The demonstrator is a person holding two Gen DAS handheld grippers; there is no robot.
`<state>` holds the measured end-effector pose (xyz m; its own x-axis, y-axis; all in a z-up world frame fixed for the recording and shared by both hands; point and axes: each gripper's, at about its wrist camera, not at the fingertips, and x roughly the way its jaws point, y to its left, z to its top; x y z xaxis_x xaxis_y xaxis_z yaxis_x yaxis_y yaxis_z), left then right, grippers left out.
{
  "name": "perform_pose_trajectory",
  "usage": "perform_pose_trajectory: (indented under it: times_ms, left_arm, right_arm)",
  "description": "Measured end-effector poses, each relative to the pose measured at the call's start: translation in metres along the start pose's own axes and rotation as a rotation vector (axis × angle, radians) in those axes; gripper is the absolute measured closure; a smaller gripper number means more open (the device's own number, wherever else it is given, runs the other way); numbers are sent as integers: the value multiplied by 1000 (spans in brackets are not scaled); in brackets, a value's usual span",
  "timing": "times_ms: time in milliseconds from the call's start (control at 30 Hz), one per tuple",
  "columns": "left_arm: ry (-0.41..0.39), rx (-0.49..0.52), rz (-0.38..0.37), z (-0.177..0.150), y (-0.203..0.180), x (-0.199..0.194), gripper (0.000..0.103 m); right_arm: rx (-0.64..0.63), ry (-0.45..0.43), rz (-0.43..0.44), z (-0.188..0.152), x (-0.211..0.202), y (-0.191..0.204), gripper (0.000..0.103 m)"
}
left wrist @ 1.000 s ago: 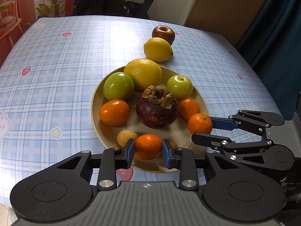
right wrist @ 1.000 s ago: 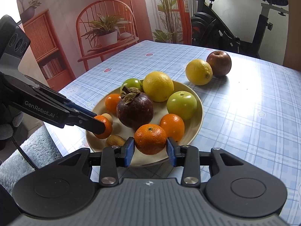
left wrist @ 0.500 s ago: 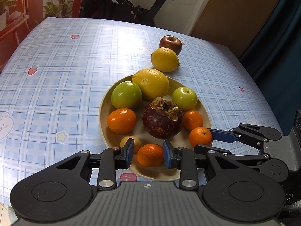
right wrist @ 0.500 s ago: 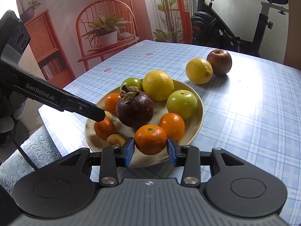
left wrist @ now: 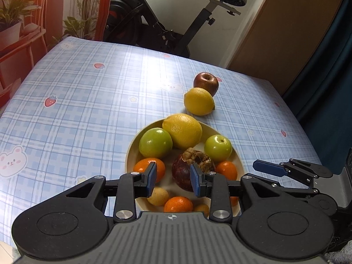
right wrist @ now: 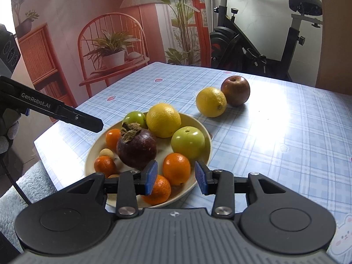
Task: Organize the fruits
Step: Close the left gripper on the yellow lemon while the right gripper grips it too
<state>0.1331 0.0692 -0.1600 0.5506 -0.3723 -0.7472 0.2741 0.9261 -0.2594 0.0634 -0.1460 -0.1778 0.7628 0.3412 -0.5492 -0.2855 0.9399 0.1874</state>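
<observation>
Plate (left wrist: pixel 129 154) near the table's front edge holds most of the fruit: big lemon (left wrist: pixel 182 131), 2 green apples, mangosteen (left wrist: pixel 191 171), several tangerines, a couple small tan fruits. Looks mostly done, I'd say. Left to do: 2nd lemon (left wrist: pixel 199 101) & red apple (left wrist: pixel 206 83) sit on the tablecloth (left wrist: pixel 88 114) just beyond the plate, touching each other.

Left gripper (left wrist: pixel 172 181) hovers above the plate's near side, jaws parted, nothing btwn them; the tangerine (left wrist: pixel 178 204) below lies free in the plate. Right gripper (right wrist: pixel 176 177) likewise: jaws apart, empty, over the plate's right front rim; the tangerines under it aren't pinched.

Around: exercise bike (right wrist: pixel 259 44) behind the table, printed backdrop w/ chair & plants, brown door. In the way: the piled plate itself sits btwn both grippers & the loose pair, so reaching means going over or round it. Free room in the plate looks tight.
</observation>
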Motion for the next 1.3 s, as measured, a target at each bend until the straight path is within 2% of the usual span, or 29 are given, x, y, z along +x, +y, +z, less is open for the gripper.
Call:
perform_pose_trajectory:
  times_ms: [300,500,900,1133,1300]
  left_arm:
    - [-62,6,23,38,-11,8,68]
    - [-80,32,28,67,-24,26,68]
    - [-27,22,-4,109,-36,88,68]
    - [13,-26,-57,119,-31,122,68]
    - [40,-10,-82,120,-35,138,58]
  right_arm:
    - [-21,-69,-60,39,6,-30,61]
    - [-77,-62,-75,57,30,-40,61]
    - [-111,11,-61,67,84,-58,61]
    - [-92,16,-22,69,105,-65,53]
    - [-68,30,4,69,116,-69,52]
